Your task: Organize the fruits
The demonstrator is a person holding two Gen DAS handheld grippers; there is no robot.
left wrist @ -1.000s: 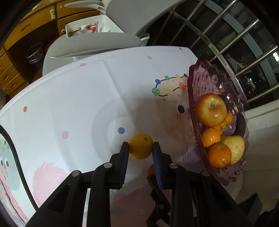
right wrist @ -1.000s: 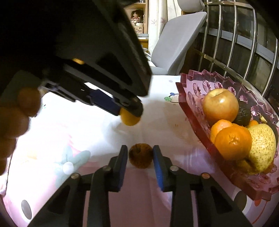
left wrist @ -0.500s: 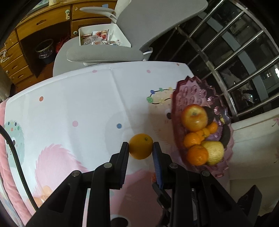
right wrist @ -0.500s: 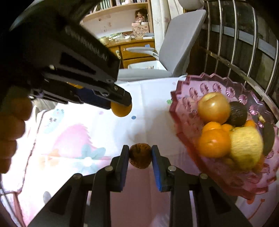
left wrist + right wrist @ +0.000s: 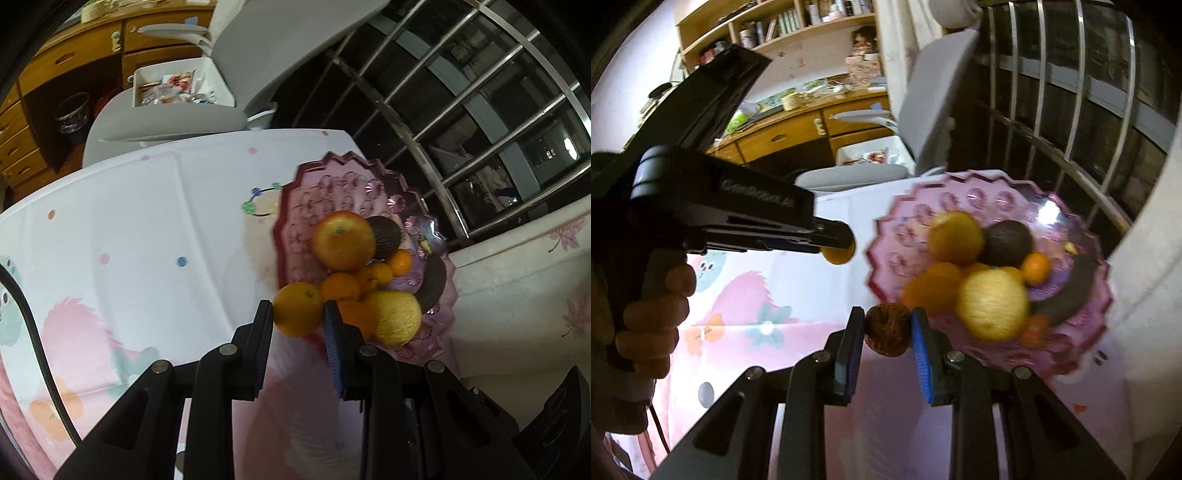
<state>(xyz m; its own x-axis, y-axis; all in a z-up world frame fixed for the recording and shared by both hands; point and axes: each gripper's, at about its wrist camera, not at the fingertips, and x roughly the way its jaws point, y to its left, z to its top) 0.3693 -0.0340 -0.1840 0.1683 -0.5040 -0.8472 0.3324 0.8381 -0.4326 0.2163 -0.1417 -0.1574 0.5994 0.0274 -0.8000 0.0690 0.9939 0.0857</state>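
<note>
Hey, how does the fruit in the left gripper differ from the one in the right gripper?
The orange in the left gripper is bright orange-yellow; the brown fruit in the right gripper is dark reddish-brown. The orange's skin looks smooth, while the brown fruit's looks rough and mottled. Both are roundish, clamped between shut pads, and held off the tablecloth near the pink fruit dish.

Grey chair (image 5: 258,55), wooden drawers (image 5: 55,74), window bars (image 5: 461,92), patterned tablecloth (image 5: 129,221)
</note>
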